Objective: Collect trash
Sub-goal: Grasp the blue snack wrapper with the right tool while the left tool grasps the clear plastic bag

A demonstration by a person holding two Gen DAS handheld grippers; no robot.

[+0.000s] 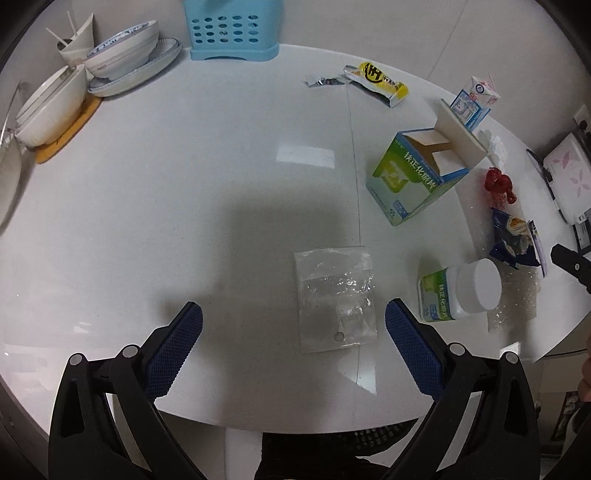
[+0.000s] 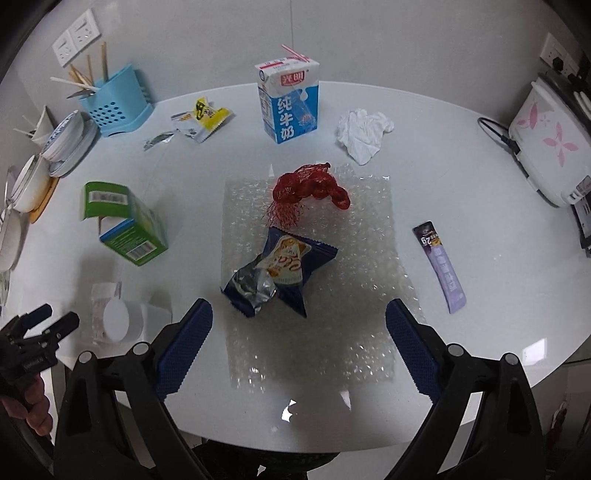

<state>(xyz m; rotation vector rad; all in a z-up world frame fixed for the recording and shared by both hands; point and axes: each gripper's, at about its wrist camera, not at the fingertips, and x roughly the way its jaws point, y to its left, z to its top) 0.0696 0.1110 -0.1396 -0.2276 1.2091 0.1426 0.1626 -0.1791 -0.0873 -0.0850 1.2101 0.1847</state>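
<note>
Left wrist view shows your left tongs (image 1: 293,321) spread wide apart and empty above the near edge of the white counter (image 1: 184,184), with a clear plastic bag (image 1: 336,299) lying flat between the blue pads. Just right of that bag a white-capped bottle (image 1: 461,291) lies on its side, and beyond it an opened green and white carton (image 1: 410,177) lies tipped over. A yellow wrapper (image 1: 380,83) sits toward the far edge, near the blue cutlery holder (image 1: 231,31), and stacked bowls (image 1: 122,48) fill the far left corner.

In the right wrist view your right tongs (image 2: 299,321) are also apart, holding nothing, over a sheet of bubble wrap (image 2: 369,240) near the counter's near edge. A blue snack wrapper (image 2: 284,269) lies on that sheet just ahead of the pads, with a red mesh net (image 2: 310,190) beyond it. A milk carton (image 2: 290,101) stands upright toward the far edge, a crumpled white tissue (image 2: 364,133) to its right, and a purple sachet (image 2: 441,266) lies toward the right edge
</note>
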